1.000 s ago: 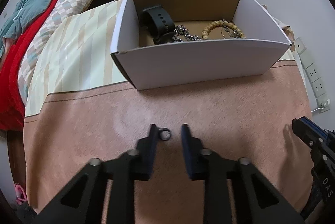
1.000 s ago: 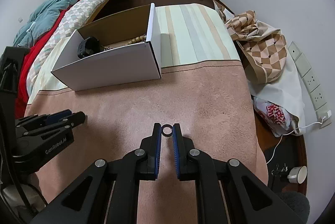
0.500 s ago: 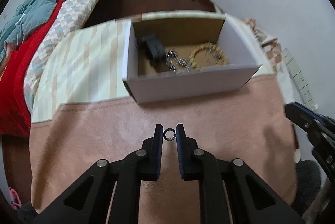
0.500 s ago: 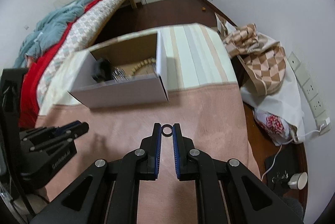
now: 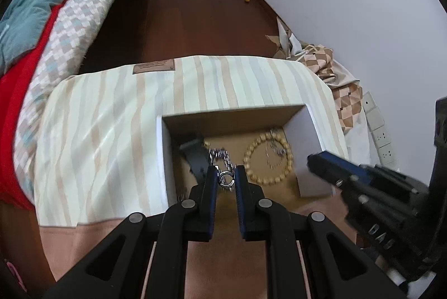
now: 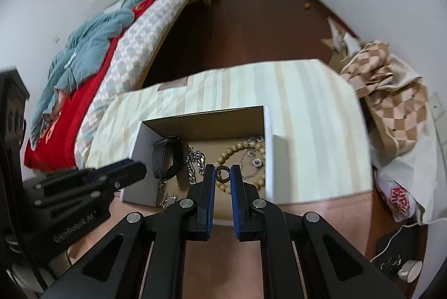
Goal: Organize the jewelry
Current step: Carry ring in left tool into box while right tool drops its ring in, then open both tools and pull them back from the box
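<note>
My left gripper [image 5: 226, 178] is shut on a small silver ring [image 5: 226, 178] and holds it above the open white cardboard box [image 5: 163, 159]. My right gripper [image 6: 223, 175] is shut on a dark ring [image 6: 223, 175], also above the box [image 6: 268, 156]. In the box lie a black watch [image 6: 164, 156], a silver chain [image 6: 195, 162] and a wooden bead bracelet [image 5: 266, 156]. The right gripper also shows in the left wrist view [image 5: 332, 165], at the box's right side. The left gripper also shows in the right wrist view [image 6: 134, 170], over the box's left wall.
The box sits on a striped cloth [image 5: 97, 131] over a pink-covered table [image 5: 223, 265]. A bed with red and teal bedding [image 6: 92, 47] is at the left. Checked fabric and bags [image 6: 391, 109] lie on the floor at the right by the wall sockets [image 5: 382, 134].
The left gripper closed on the silver ring and lifted it. Both grippers rose and moved forward over the box, each with its ring.
</note>
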A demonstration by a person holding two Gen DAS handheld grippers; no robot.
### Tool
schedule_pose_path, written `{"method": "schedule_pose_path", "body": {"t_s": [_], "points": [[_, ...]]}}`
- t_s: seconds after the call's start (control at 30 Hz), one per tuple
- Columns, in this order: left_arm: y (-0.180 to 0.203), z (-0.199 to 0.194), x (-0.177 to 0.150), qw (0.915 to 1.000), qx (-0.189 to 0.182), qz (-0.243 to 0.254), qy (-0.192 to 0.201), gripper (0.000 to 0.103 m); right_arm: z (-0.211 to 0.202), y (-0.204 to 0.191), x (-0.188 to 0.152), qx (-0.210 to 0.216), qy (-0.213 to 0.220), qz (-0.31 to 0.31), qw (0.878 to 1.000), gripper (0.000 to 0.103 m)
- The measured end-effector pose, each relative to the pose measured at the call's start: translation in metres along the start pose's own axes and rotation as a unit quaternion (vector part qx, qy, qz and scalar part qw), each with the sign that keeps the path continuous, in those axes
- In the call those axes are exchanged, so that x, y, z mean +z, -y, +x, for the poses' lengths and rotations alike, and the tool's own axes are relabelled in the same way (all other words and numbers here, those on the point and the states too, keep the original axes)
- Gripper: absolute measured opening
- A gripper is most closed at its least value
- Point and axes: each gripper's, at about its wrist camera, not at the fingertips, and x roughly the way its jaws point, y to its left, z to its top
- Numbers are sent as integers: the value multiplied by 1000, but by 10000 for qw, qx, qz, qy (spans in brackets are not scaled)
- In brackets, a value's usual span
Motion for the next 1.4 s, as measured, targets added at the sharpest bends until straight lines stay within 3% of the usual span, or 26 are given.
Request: {"method": "schedule_pose_path", "body": {"t_s": [0.23,0.3,0.33,0.4,0.47,0.57,0.63,0.7,0.73,0.9,1.13,1.4], "points": [[-6,13,29,9990,-251,-320,-178,12,29,4,16,95,-394,30,9992,12],[-7,10,32,9991,-207,-357,-132,16,30,6,18,126,-437,65,9989,20],[-8,8,33,9991,-181,-373,-83,20,28,7,18,142,-417,93,9990,29],[-11,2,33,9992,-103,-391,-16,46,25,8,17,165,-398,111,9990,46],[-14,-4,32,9992,91,-382,94,69,20,10,15,127,-353,131,9992,46],[-18,-13,24,9986,316,-351,227,72,11,13,12,32,-273,160,9995,46],[-22,-18,16,9980,421,-377,268,85,4,13,9,-121,-197,115,9997,49],[-26,-22,5,9972,556,-391,325,96,-3,11,3,-403,-168,50,9990,62],[-27,-24,-2,9965,655,-395,336,96,-6,9,1,-474,-152,9,9988,64],[-29,-34,-31,9942,932,-358,398,103,-15,0,-16,-1096,-188,-225,9935,99],[-19,-65,-59,9913,1150,-318,546,103,-49,-13,-37,-1567,-29,-353,9870,103],[-1,-129,-86,9877,1204,-266,957,103,-114,-37,-58,-1686,335,-408,9843,103]]}}
